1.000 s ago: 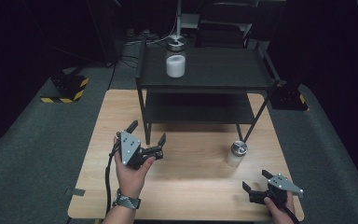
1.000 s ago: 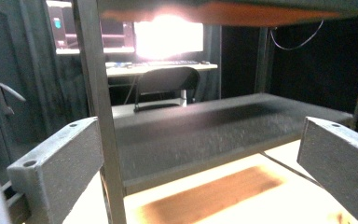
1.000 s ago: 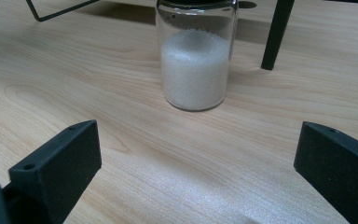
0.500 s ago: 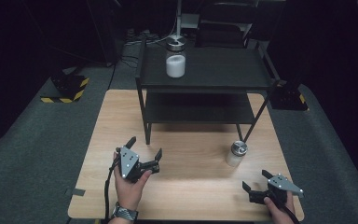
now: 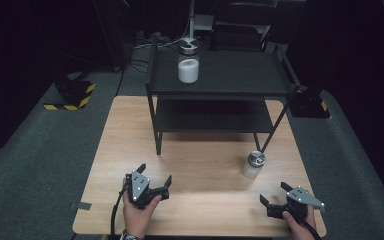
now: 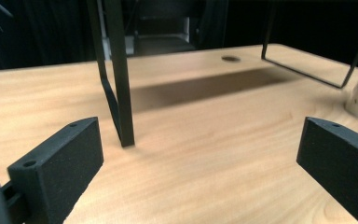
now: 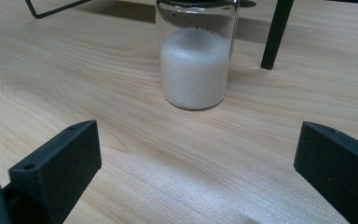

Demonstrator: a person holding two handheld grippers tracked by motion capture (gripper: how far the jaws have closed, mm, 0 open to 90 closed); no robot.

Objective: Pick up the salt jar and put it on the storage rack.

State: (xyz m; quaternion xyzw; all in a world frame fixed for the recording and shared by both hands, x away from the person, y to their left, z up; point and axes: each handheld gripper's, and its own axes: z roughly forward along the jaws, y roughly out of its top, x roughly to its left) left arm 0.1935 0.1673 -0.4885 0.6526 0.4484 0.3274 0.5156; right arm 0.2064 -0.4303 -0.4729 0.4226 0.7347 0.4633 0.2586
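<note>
The round glass jar (image 7: pixel 196 56), part full of white grainy powder, stands on the pale wood-grain table (image 5: pixel 200 200), near right, beside a black metal shelf (image 5: pixel 220 75) leg. The right gripper (image 5: pixel 275 197) and left gripper (image 5: pixel 155 175) have blocky matte black jaws spread wide, holding nothing.

A small clear glass jar (image 5: pixel 253 165) is standing upright on the wooden counter (image 5: pixel 130 135), just beside the right front leg of the black shelf rack (image 5: pixel 275 125). It is wearing a silver metal lid and holding white grains (image 7: pixel 194 70) — filling it well past half — and nothing is touching it.
</note>
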